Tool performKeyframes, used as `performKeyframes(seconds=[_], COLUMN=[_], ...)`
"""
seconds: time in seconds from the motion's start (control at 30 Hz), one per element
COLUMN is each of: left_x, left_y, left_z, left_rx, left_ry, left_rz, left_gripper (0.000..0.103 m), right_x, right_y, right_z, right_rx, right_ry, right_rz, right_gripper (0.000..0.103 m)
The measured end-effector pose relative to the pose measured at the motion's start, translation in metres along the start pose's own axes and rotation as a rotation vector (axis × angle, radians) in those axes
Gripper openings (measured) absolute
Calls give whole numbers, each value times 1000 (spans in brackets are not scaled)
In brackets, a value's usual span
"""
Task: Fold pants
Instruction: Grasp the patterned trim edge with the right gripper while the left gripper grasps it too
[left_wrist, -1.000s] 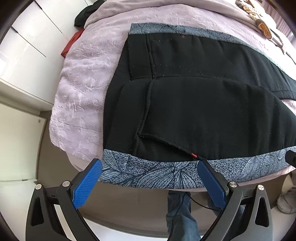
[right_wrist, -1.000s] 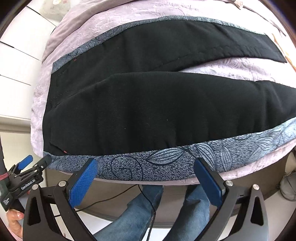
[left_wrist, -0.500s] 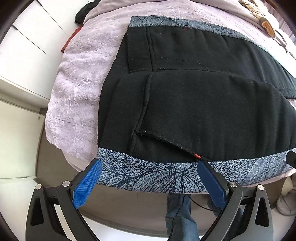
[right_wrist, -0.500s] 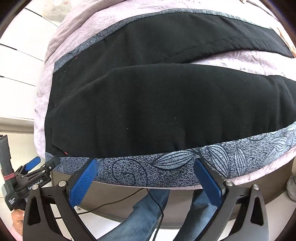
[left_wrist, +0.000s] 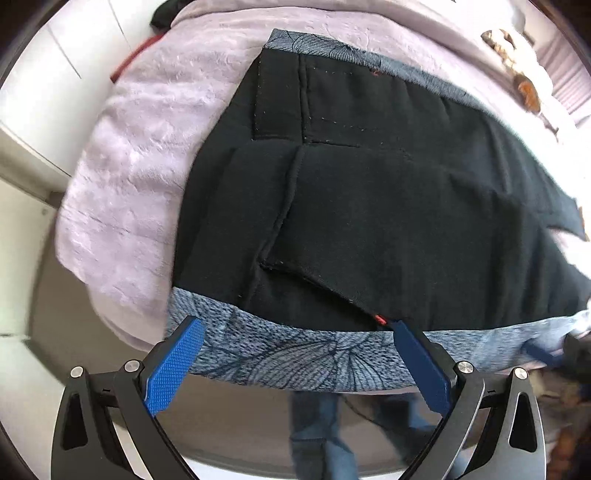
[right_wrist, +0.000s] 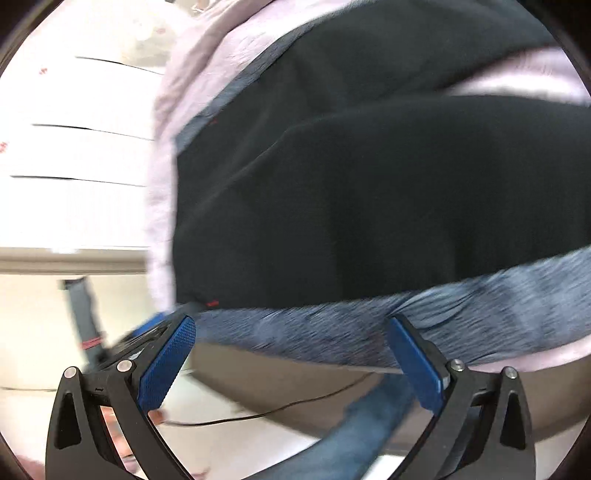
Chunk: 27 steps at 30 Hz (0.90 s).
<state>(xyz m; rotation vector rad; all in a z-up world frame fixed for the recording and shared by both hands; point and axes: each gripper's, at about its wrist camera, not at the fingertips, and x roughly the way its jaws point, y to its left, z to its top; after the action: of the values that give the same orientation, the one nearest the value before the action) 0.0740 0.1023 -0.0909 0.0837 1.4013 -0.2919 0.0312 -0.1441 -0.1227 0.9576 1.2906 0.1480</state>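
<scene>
Lilac bedspread (left_wrist: 140, 155) (white cabinets (left_wrist: 55, 74) beside) — black pants (left_wrist: 388, 221).

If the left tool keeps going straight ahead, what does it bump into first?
Most likely the patterned blue-grey side band of the black pants, which hangs over the near edge of the bed. The left tool is open and the band lies right between its fingertips, though depth is hard to judge.
</scene>
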Motion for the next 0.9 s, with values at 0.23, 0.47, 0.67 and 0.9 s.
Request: performKeyframes(seconds=[0.23, 0.47, 0.67, 0.9], left_x=[-1, 0, 2, -12], left_y=[18, 28, 23, 19], left_z=[-19, -30, -29, -52], left_rx=[-47, -99, -198, -243], left_ry=[15, 30, 42, 68], left_rz=[-138, -232, -362, -417], left_gripper=[88, 88, 88, 88], right_x=[39, 33, 8, -6], right_y=[-30, -58, -30, -26], right_z=[-32, -36, -17, 0], right_rx=[105, 228, 184, 220], right_ry=[118, 5, -52, -77], right_rz=[154, 235, 331, 419], right_gripper=[54, 54, 54, 54])
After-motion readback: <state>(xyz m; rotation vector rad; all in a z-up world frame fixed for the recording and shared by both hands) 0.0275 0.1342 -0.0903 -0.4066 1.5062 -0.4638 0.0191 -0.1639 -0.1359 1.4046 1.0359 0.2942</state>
